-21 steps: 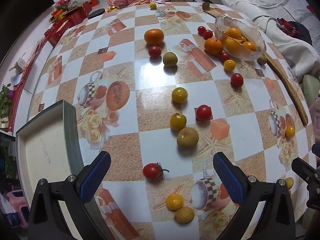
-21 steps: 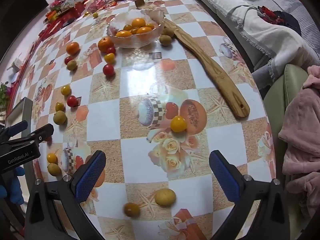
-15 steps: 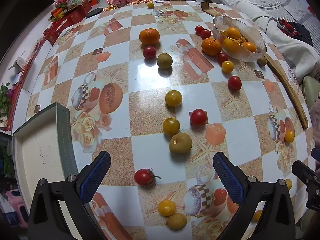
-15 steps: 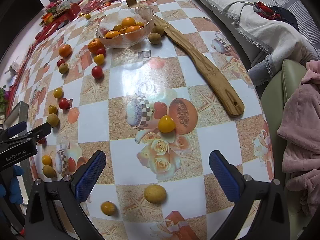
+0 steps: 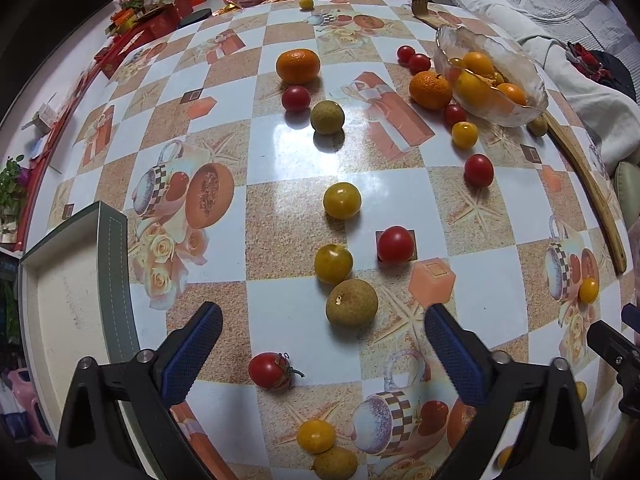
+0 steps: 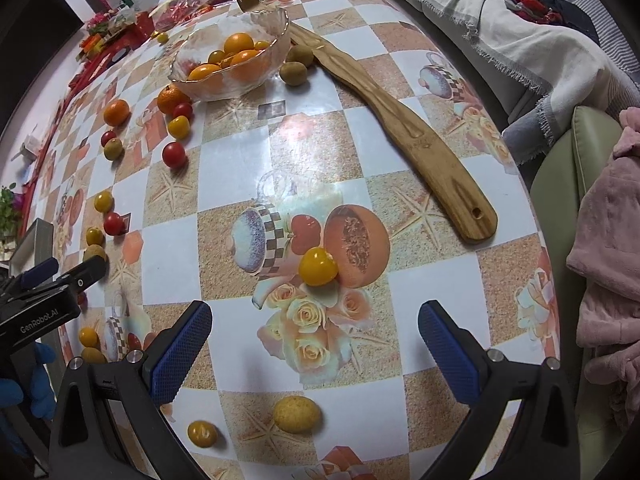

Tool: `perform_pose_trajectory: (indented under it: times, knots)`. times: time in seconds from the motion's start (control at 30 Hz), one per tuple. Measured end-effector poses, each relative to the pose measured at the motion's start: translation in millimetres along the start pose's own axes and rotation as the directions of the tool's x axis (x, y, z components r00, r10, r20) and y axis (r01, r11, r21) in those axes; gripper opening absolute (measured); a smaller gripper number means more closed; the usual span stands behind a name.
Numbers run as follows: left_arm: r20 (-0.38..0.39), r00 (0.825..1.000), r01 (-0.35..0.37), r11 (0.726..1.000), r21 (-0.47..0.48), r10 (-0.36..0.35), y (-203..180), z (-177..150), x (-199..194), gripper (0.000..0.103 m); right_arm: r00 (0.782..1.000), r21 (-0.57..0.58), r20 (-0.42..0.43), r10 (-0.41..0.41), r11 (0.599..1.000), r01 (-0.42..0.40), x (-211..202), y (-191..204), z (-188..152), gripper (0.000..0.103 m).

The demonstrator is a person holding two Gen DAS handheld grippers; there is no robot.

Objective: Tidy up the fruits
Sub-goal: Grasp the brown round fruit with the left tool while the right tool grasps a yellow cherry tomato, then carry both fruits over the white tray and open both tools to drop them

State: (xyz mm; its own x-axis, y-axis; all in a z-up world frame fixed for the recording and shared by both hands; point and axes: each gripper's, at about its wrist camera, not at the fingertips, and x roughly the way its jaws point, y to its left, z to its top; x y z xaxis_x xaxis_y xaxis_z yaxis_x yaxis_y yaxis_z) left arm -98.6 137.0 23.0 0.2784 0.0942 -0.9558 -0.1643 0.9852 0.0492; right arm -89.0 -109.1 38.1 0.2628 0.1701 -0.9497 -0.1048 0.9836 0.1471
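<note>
Left wrist view: left gripper [image 5: 322, 344] wide open, empty; longan [image 5: 351, 303] between the jaws, untouched.
Tray [image 5: 112, 280]: lower left.
Bowl [image 5: 516, 112]: upper right.
Right gripper [image 6: 314, 338]: open, empty; yellow tomato [image 6: 318, 267] just above.
Spatula [image 6: 400, 128]: right.

The table [image 5: 288, 160] wears a glossy checkered cloth printed with cups, roses and gift boxes. Ahead of the left gripper [image 5: 322, 338] lie a brownish longan [image 5: 352, 303], two yellow cherry tomatoes [image 5: 333, 263] and a red cherry tomato [image 5: 395, 244]; a stemmed red tomato [image 5: 269, 370] sits between its fingers, a shallow grey box [image 5: 108, 280] to its left. Farther ahead stand mandarins [image 5: 298, 66] and a glass bowl [image 5: 516, 112] of orange fruit. Ahead of the right gripper [image 6: 314, 340] lies a yellow tomato [image 6: 318, 267]; a long wooden board [image 6: 420, 140] lies ahead to its right.
</note>
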Motion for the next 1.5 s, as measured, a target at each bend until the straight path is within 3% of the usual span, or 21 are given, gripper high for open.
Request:
perform_pose_trajectory:
  times: [0.33, 0.43, 0.5, 0.63, 0.7, 0.73, 0.77, 0.8, 0.87, 1.0, 1.33, 1.5]
  knots:
    - [-0.023, 1.000, -0.018, 1.000, -0.006, 0.018, -6.4, 0.8, 11.8, 0.092, 1.000, -0.064, 0.001, -0.030, 0.998, 0.030, 16.6, 1.8, 8.0, 0.097]
    - [-0.033, 0.999, -0.018, 1.000, -0.012, 0.017, -7.7, 0.9, 15.9, 0.091, 0.999, -0.079, -0.024, -0.027, 0.997, 0.026, 25.2, 5.2, 10.3, 0.082]
    - [-0.037, 0.999, -0.013, 1.000, -0.017, 0.013, -7.9, 0.9, 16.8, 0.081, 0.999, -0.099, -0.006, -0.040, 0.994, 0.039, 25.4, 9.9, 11.4, 0.080]
    - [-0.038, 0.999, -0.004, 0.999, -0.033, 0.003, -8.5, 0.9, 15.8, 0.076, 0.997, -0.133, -0.011, -0.074, 0.989, 0.072, 26.2, 16.0, 9.8, 0.069]
    - [-0.035, 0.999, 0.015, 0.999, -0.039, -0.017, -10.0, 0.2, 13.5, 0.064, 0.997, -0.143, -0.003, -0.080, 0.987, 0.079, 24.7, 17.5, 9.4, 0.055]
    - [-0.034, 0.999, 0.015, 0.999, -0.040, -0.017, -11.0, -0.2, 12.8, 0.063, 0.996, -0.148, 0.007, -0.084, 0.985, 0.084, 23.8, 19.0, 8.8, 0.051]
    - [-0.033, 0.999, 0.017, 0.999, -0.042, -0.019, -12.3, -0.9, 12.0, 0.057, 0.997, -0.154, 0.013, -0.080, 0.985, 0.081, 22.9, 19.8, 8.5, 0.040]
    - [-0.029, 0.999, 0.032, 0.998, -0.045, -0.034, -13.5, -1.2, 10.8, 0.044, 0.996, -0.159, 0.023, -0.084, 0.984, 0.087, 22.1, 21.2, 8.3, 0.032]
    - [-0.023, 0.999, 0.042, 0.999, -0.028, -0.043, -18.2, -2.9, 7.4, 0.032, 0.996, -0.147, 0.035, -0.084, 0.985, 0.088, 20.7, 19.5, 8.2, 0.023]
    - [-0.030, 0.996, 0.085, 0.996, 0.006, -0.084, -21.4, -7.8, 3.2, 0.029, 0.999, -0.040, -0.007, 0.043, 0.998, -0.043, 18.8, -0.2, 11.9, 0.023]
    - [-0.008, 0.992, 0.124, 0.992, 0.008, -0.124, -10.8, -23.7, -21.7, 0.029, 0.994, -0.023, -0.026, 0.102, 0.995, -0.102, 7.3, 5.5, 6.7, 0.023]
    - [0.011, 0.993, 0.120, 0.993, -0.005, -0.120, 11.1, -24.9, -31.4, 0.029, 0.993, -0.052, -0.025, 0.113, 0.992, -0.114, 1.1, 27.6, 7.9, 0.023]
